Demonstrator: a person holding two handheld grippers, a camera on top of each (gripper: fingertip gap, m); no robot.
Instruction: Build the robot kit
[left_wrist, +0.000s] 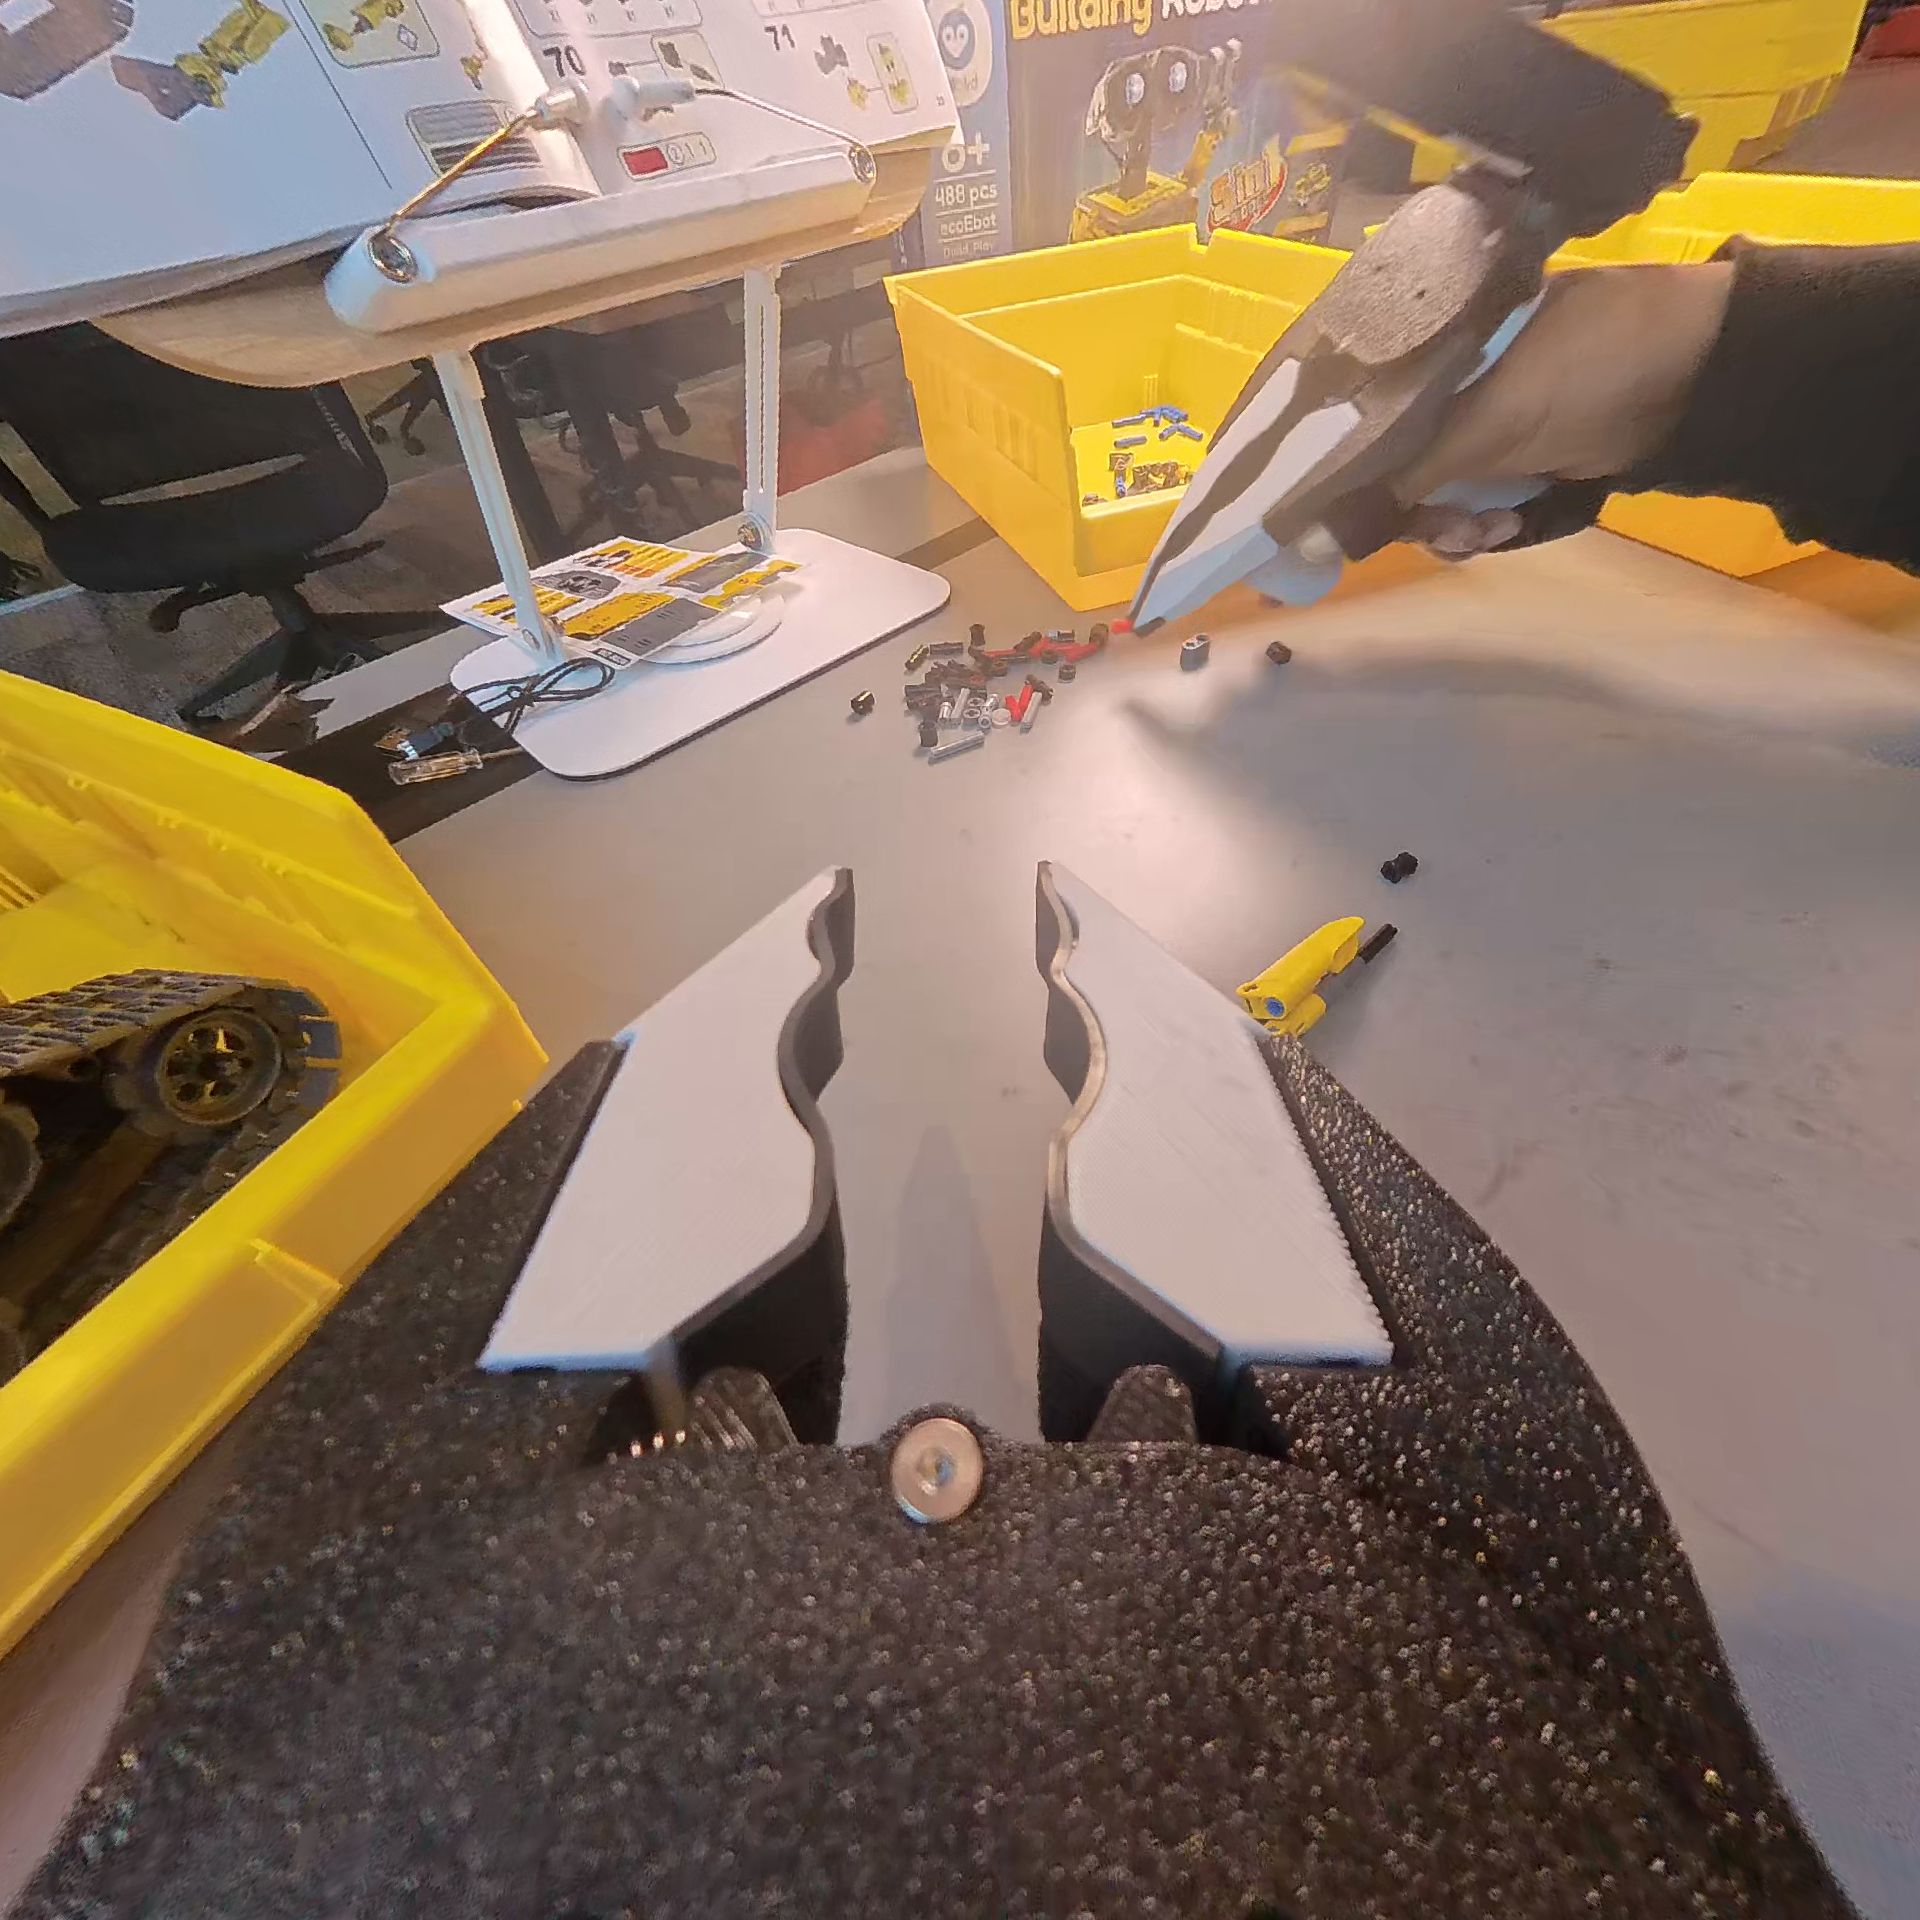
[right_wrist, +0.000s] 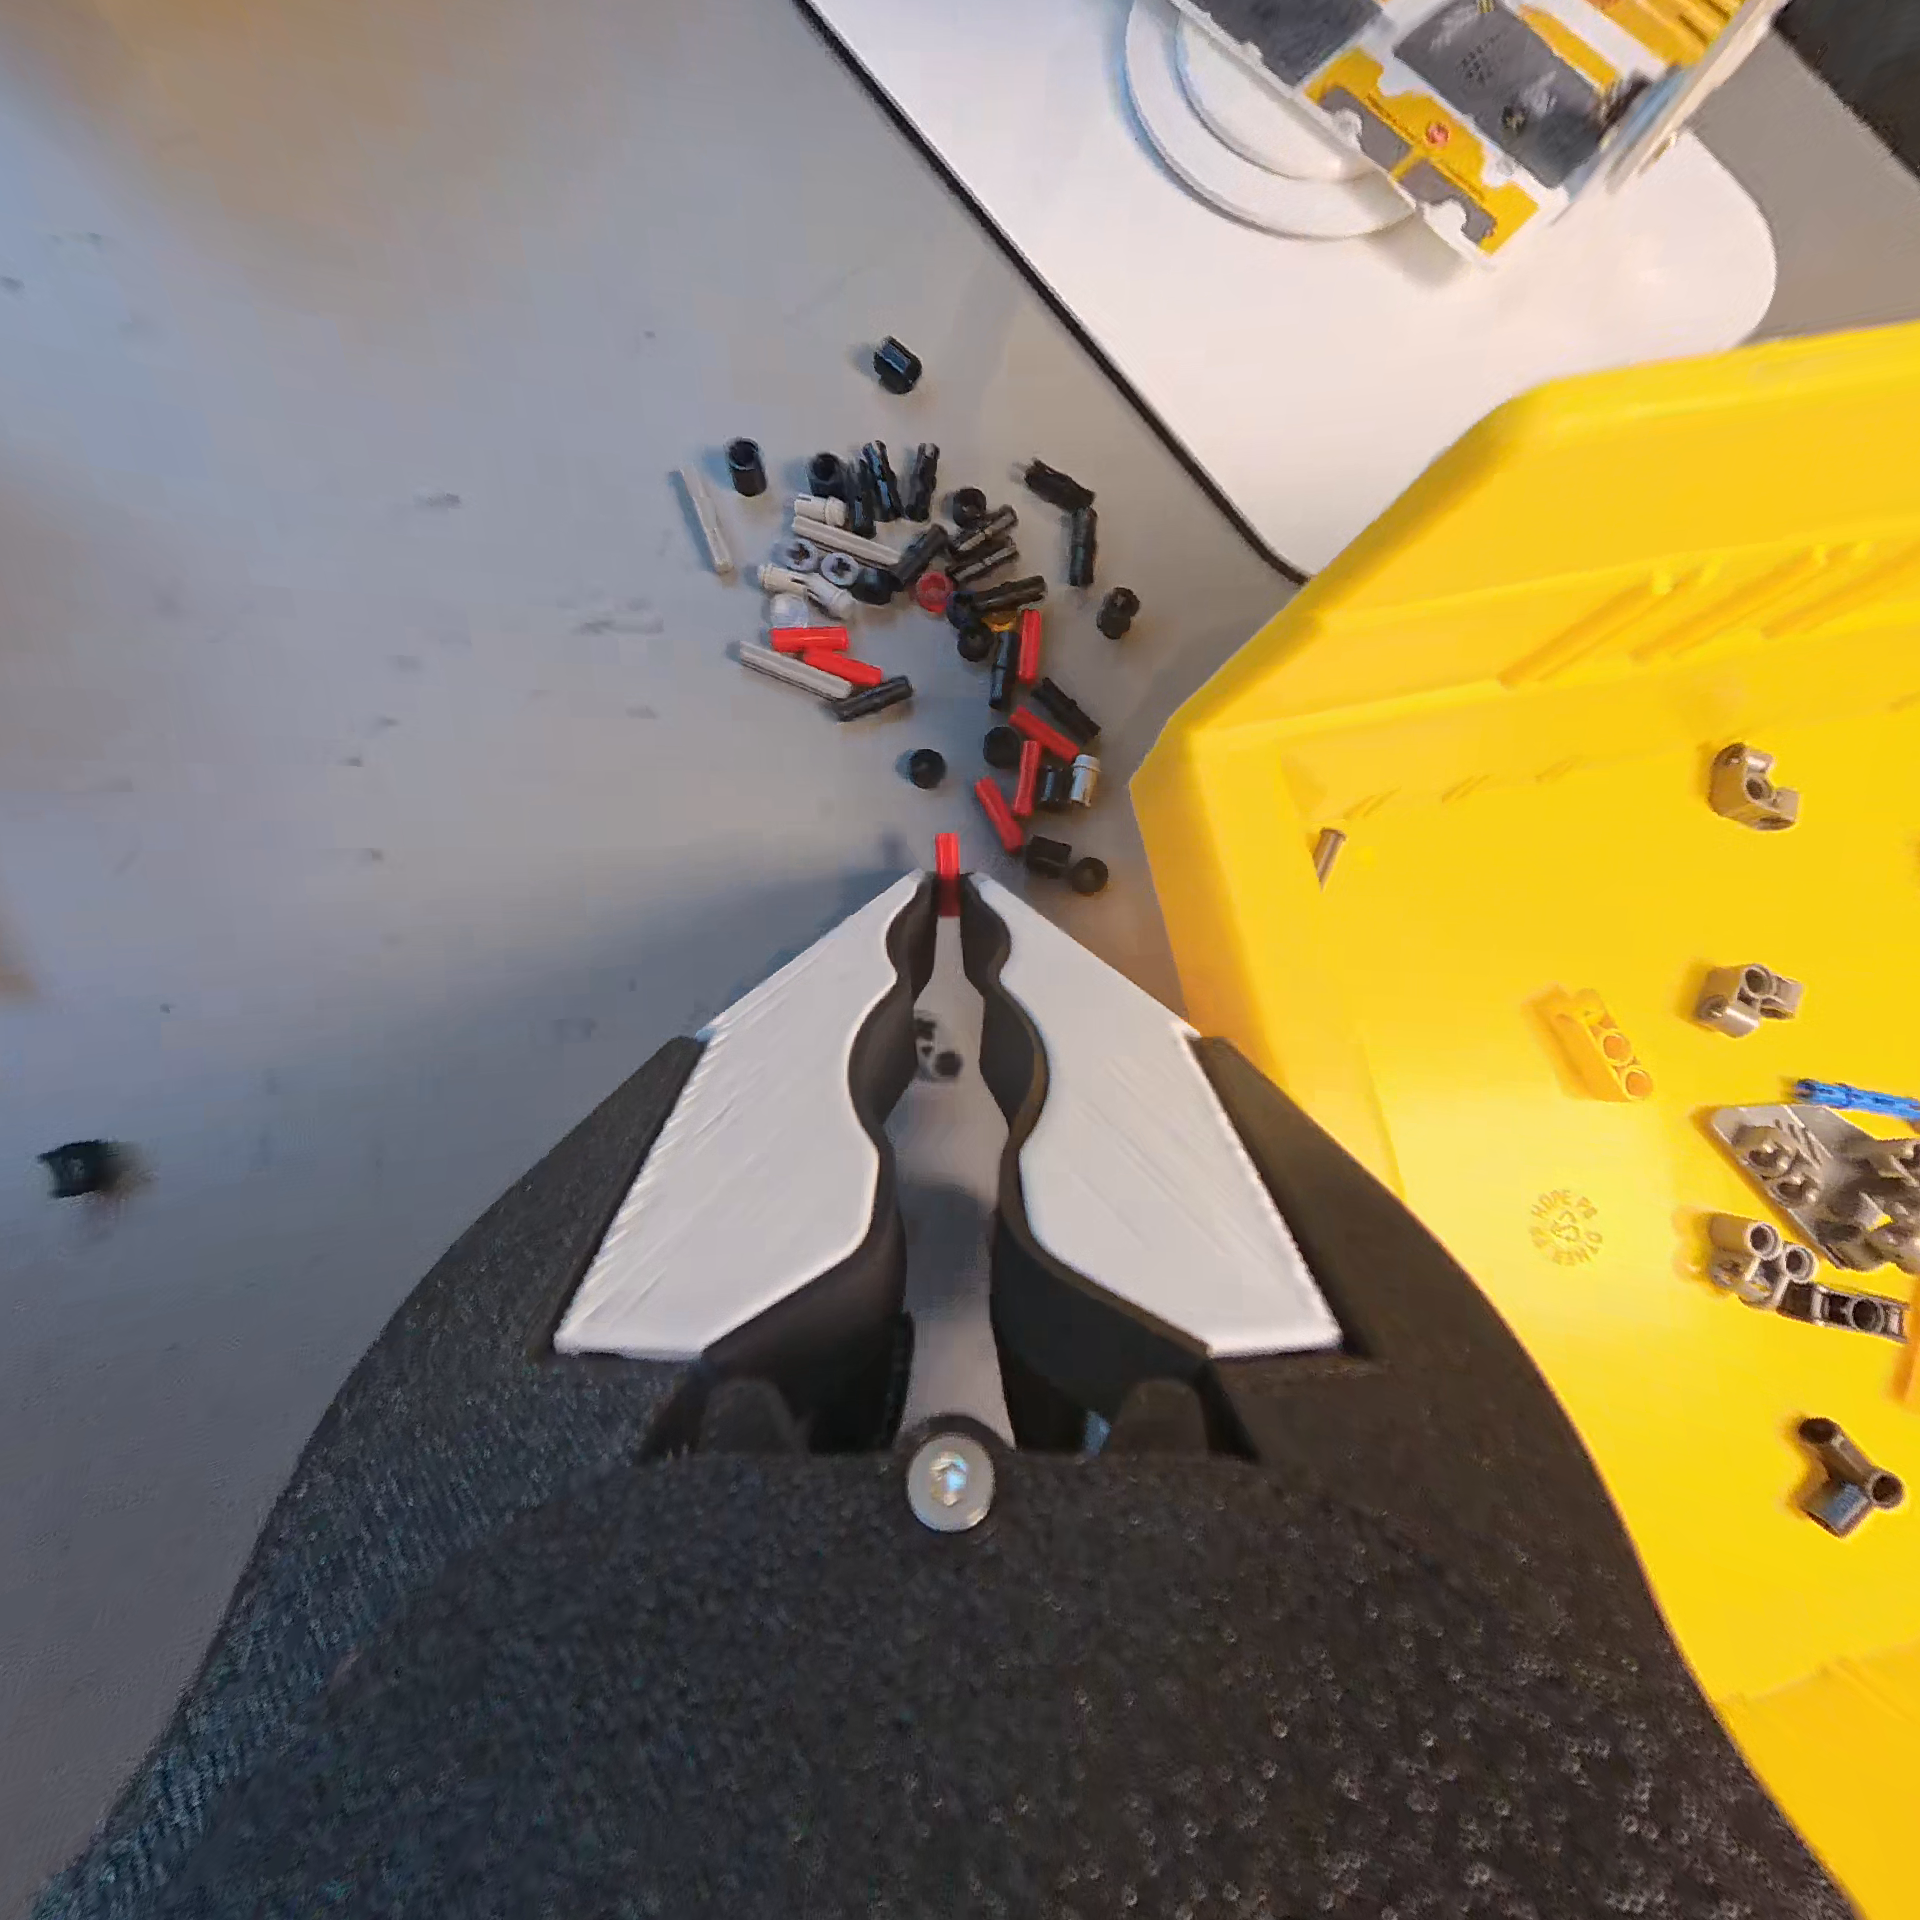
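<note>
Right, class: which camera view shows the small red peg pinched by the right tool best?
The right wrist view: the red peg sits sharp and central between the right tool tips. The left wrist view shows it only as a tiny red speck at that tool's distant tips.

On the grey bench (left_wrist: 1351, 831), a heap of small pins (right_wrist: 925, 623) lies between a white stand base (right_wrist: 1403, 343) and a yellow bin (right_wrist: 1507, 582); far off stands a toy box (left_wrist: 1122, 135).
</note>
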